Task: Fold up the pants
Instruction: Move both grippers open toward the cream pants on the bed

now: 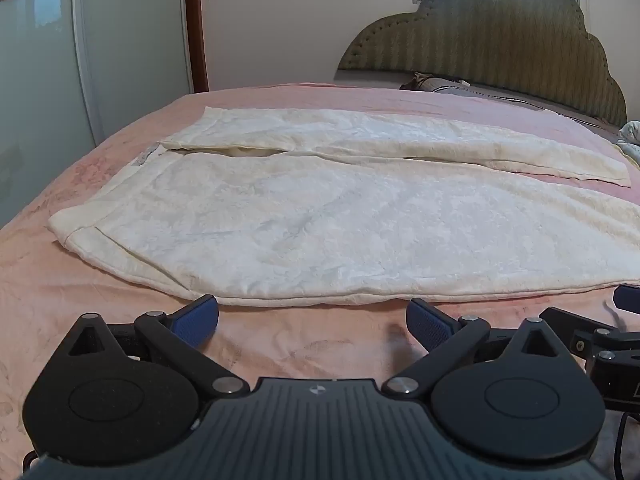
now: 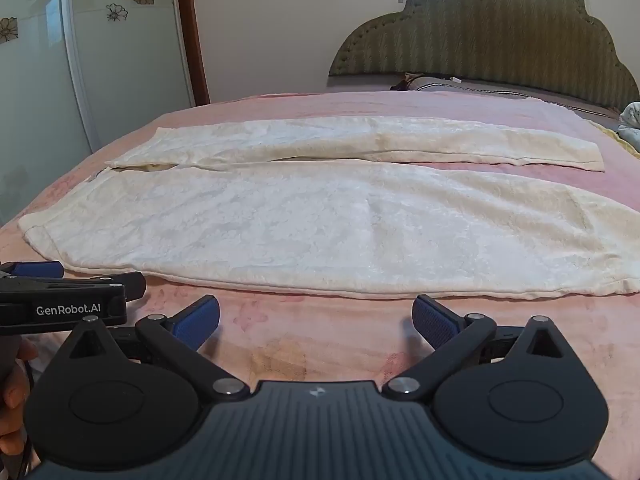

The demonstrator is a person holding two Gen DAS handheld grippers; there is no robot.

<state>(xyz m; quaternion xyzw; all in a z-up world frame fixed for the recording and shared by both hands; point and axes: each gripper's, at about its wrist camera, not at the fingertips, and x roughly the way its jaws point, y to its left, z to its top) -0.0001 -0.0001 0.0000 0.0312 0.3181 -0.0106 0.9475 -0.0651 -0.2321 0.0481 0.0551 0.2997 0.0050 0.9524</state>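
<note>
On the pink bed (image 1: pixel 280 352), cream pants (image 1: pixel 320 220) lie flat and unfolded, waistband to the left, legs running right toward the headboard (image 1: pixel 500 40). The left tool (image 1: pixel 312 322) and right tool (image 2: pixel 316 320) sit side by side just short of the near hem, both spread wide and holding nothing.

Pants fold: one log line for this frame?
stage: pre-grasp | pants: flat, unfolded on bed | left gripper: open, empty | right gripper: open, empty
</note>
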